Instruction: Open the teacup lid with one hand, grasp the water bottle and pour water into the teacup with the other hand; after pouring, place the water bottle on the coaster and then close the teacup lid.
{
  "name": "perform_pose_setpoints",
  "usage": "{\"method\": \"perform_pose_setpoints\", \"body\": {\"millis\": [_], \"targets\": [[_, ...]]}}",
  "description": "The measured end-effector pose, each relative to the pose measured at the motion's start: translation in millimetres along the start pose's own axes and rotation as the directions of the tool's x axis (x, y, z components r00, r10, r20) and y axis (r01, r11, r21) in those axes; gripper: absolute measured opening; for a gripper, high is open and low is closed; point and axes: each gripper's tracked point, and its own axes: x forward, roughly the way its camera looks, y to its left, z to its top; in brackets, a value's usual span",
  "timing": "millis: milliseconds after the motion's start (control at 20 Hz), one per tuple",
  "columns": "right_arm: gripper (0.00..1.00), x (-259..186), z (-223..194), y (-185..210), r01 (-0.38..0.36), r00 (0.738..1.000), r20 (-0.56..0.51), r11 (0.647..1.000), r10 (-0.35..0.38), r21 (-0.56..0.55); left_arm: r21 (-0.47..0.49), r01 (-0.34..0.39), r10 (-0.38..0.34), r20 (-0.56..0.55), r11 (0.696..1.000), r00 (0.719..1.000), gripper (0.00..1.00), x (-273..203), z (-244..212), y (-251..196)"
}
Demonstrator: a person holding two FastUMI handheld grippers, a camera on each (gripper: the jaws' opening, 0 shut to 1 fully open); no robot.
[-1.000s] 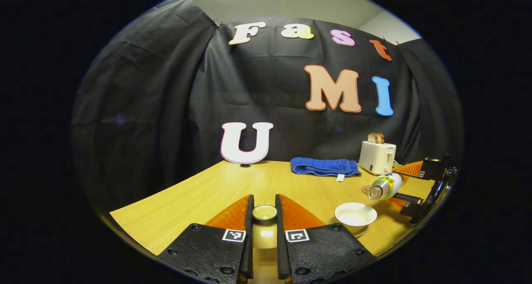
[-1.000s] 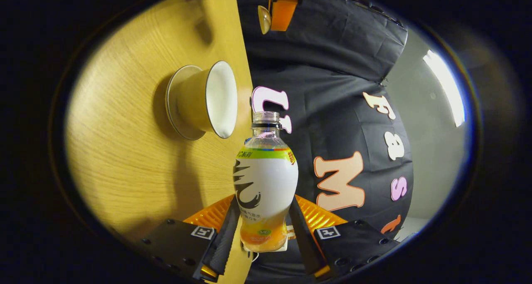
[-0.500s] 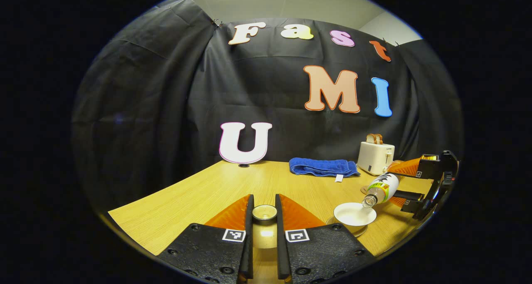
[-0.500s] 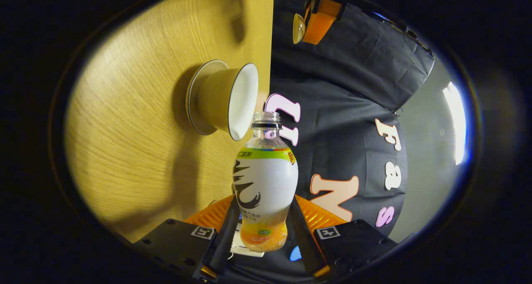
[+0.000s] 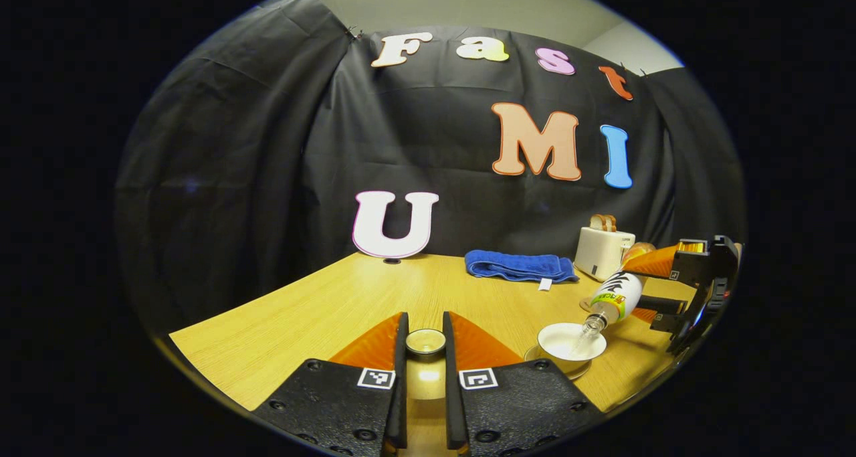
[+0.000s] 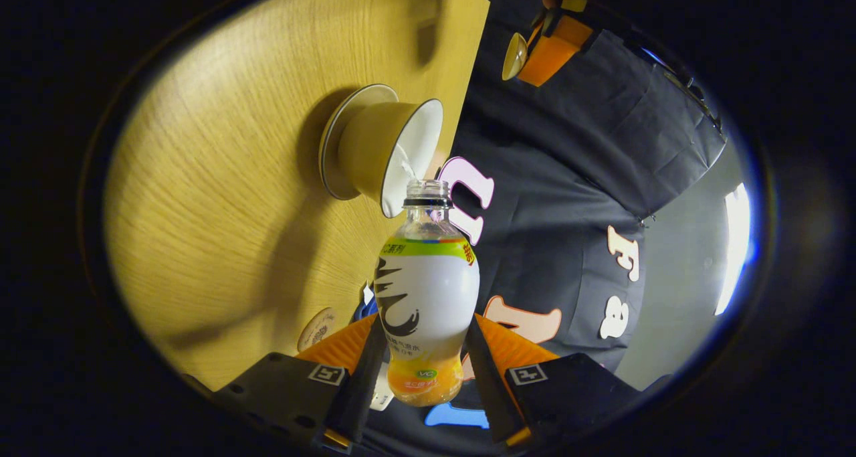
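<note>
My left gripper [image 5: 425,342] is shut on the teacup lid [image 5: 425,340], held above the table's near edge. The white teacup [image 5: 571,341] sits on its saucer [image 5: 539,356] to the right, uncovered. My right gripper [image 6: 420,350] is shut on the water bottle [image 6: 425,290], which has no cap and is tipped mouth-down over the cup [image 6: 394,150]. A thin stream of water runs from the bottle [image 5: 615,298] into the cup. The other gripper [image 5: 695,286] shows at the far right. A round coaster [image 6: 316,328] lies on the table beside the bottle.
A folded blue towel [image 5: 520,267] lies at the back of the wooden table [image 5: 321,316]. A white toaster [image 5: 604,252] with bread in it stands at the back right. In the right gripper view, the left gripper with the lid [image 6: 515,55] shows at the top.
The bottle has tilted further down and its mouth has come over the cup; water now runs into the cup. The left gripper with the lid has stayed put.
</note>
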Motion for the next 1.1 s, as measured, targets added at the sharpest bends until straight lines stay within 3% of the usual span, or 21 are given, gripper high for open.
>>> {"method": "perform_pose_setpoints", "body": {"millis": [350, 600, 850, 1100], "targets": [[0.72, 3, -1, -9, 0.001, 1.000, 0.021, 0.994, 0.001, -0.108, -0.015, -0.003, 0.003, -0.011, 1.000, 1.000, 0.21, 1, -4, 2], [0.74, 4, 2, -5, -0.011, 0.999, 0.037, 0.994, 0.015, -0.112, -0.013, -0.003, 0.003, -0.010, 1.000, 1.000, 0.20, 0, -1, 2], [0.74, -5, 7, 9, -0.033, 0.999, 0.020, 0.995, 0.031, 0.096, 0.019, 0.005, -0.005, -0.009, 1.000, 1.000, 0.20, 2, 5, -6], [0.72, -14, 5, 23, -0.037, 0.999, -0.006, 0.928, 0.042, 0.371, 0.018, 0.044, -0.044, -0.009, 0.999, 0.999, 0.20, 7, 11, -27]]}}
